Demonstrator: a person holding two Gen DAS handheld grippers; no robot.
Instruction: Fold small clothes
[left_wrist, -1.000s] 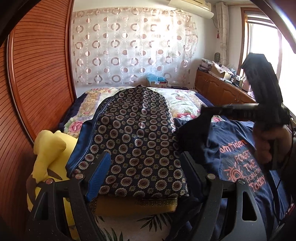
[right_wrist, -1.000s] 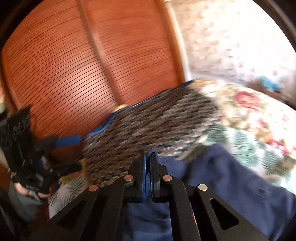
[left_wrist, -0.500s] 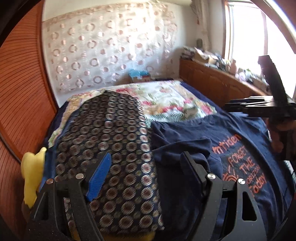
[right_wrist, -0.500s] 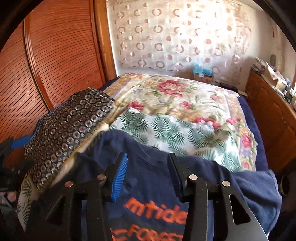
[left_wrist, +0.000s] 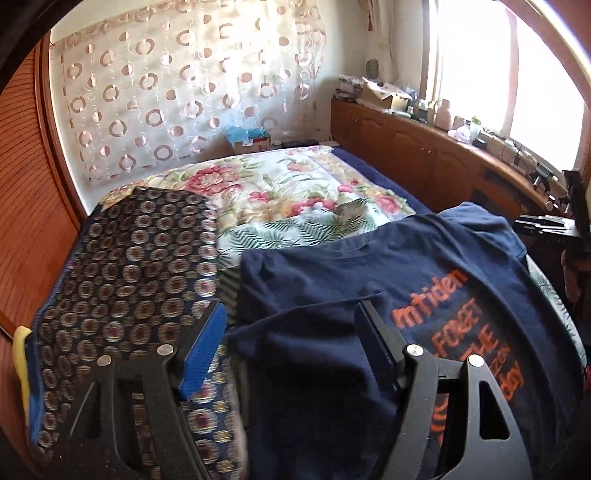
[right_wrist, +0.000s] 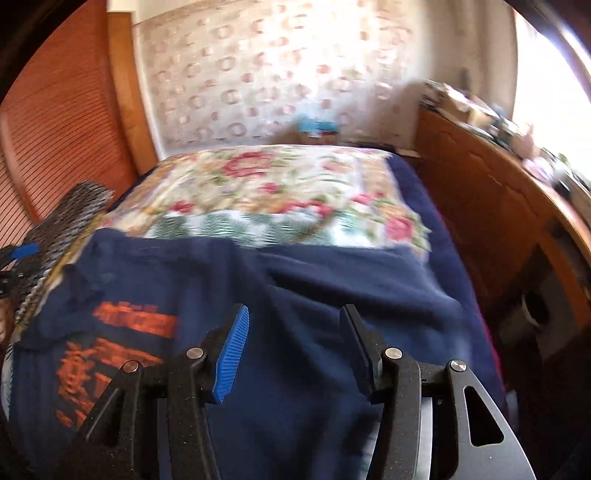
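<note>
with both your left tool (left_wrist: 290, 341) and right tool (right_wrist: 293, 341) spread and holding nothing above the navy t-shirt (left_wrist: 424, 280) lying rumpled on the floral bedspread (left_wrist: 295, 195), a careless pinch could catch both layers and fold creases in.

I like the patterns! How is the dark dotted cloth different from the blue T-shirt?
The dotted cloth is covered all over in round gold-and-red medallions; the T-shirt is plain navy with orange letters. The cloth lies on the left by the wooden wall; the T-shirt lies to its right, under the open left hand-held gripper. Both are dark and rest on the flowery bed.
</note>
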